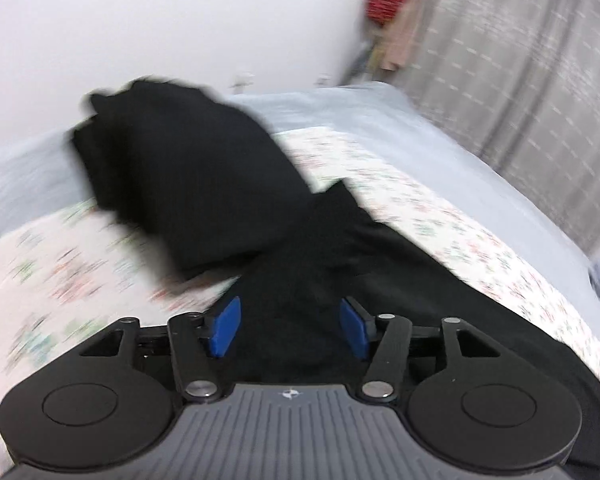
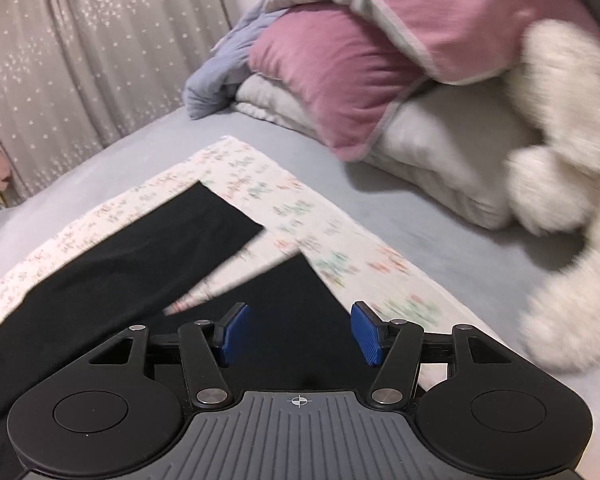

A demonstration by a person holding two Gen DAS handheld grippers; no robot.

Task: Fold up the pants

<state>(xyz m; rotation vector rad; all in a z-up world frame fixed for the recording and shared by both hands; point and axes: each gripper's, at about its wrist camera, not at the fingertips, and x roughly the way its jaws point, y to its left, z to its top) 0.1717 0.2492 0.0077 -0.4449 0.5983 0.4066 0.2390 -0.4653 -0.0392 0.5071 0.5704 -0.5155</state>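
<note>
Black pants lie on a floral cloth on the bed. In the left wrist view the pants (image 1: 228, 184) show a bunched, raised part at the far left and flat fabric running under my left gripper (image 1: 290, 328), which is open above the fabric. In the right wrist view two pant legs (image 2: 140, 256) spread apart in a V; my right gripper (image 2: 298, 332) is open over the nearer leg end (image 2: 296, 312). The blue pads (image 2: 234, 332) hold nothing.
The floral cloth (image 2: 320, 240) covers a grey-blue bed sheet (image 2: 420, 216). Pink pillows (image 2: 360, 72), folded bedding and a white plush toy (image 2: 560, 152) sit at the right. A grey curtain (image 1: 520, 60) and a white wall (image 1: 160, 20) border the bed.
</note>
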